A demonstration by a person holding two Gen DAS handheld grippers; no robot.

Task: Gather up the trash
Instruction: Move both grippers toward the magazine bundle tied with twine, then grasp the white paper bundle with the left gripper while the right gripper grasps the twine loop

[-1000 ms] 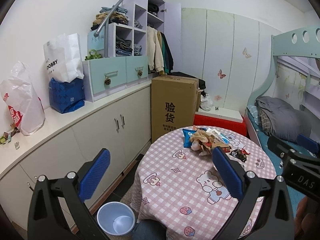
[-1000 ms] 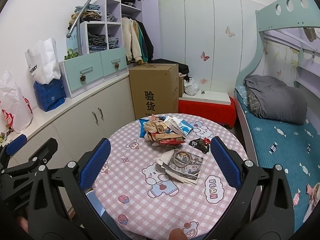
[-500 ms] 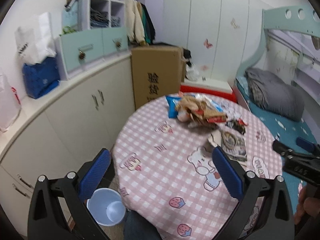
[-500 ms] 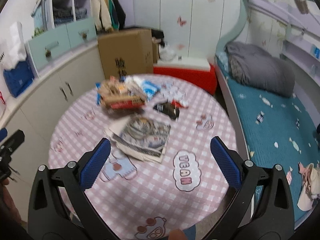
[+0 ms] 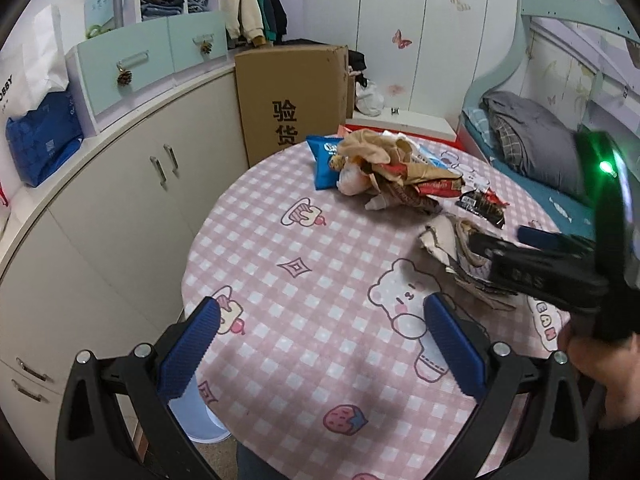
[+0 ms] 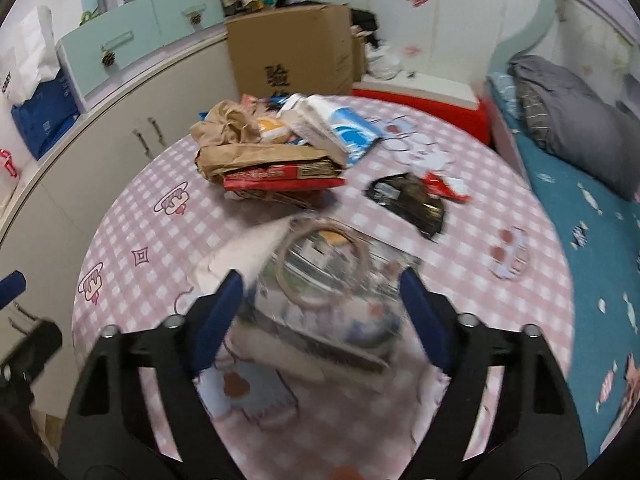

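My right tongs [image 6: 320, 312] hung released over the stack of papers [image 6: 320, 312] at lower centre of the tabletop [image 6: 500, 208]; my left tongs [image 5: 320, 348] were released too. Closing could, I judged, pinch only the top sheet, or send the loose tape ring [image 6: 324, 260] sliding off.

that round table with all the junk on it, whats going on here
A person holds a claw in each hand over a round table strewn with trash. The right claw is open, closing in on a stack of papers with a tape ring on top. The left claw hangs open above bare tablecloth. Nothing is picked up yet; the wrapper pile lies untouched.
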